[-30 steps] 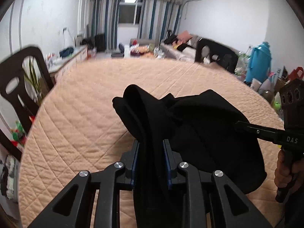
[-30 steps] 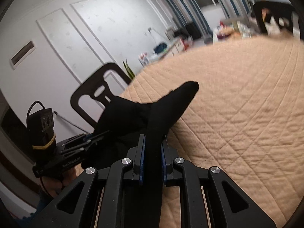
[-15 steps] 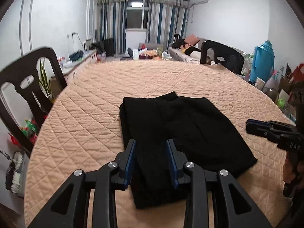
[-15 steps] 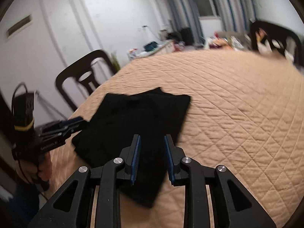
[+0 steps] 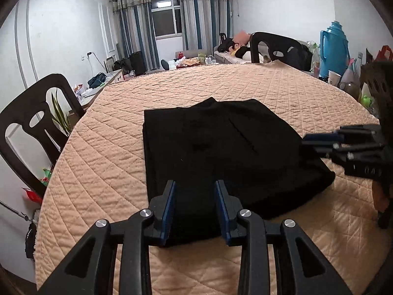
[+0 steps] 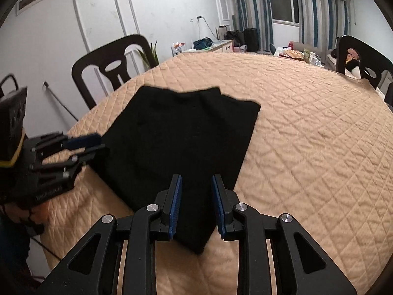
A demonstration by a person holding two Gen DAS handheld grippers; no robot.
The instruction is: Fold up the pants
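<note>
Lay folded flat on quilted table cover (image 5: 103,162): black pants (image 5: 221,152), with left gripper (image 5: 195,209) at their 6 o'clock edge and right gripper (image 6: 196,204) at 4 o'clock corner, both spread apart, gripping nothing.

You have a wide counter (image 5: 245,83) in front of you, covered edge to edge by a peach quilted cover (image 6: 307,147) stitched in diamonds. On that cover the black pants (image 5: 221,152) lie flat, folded into a compact block, near your side of the counter and left of its middle.
</note>
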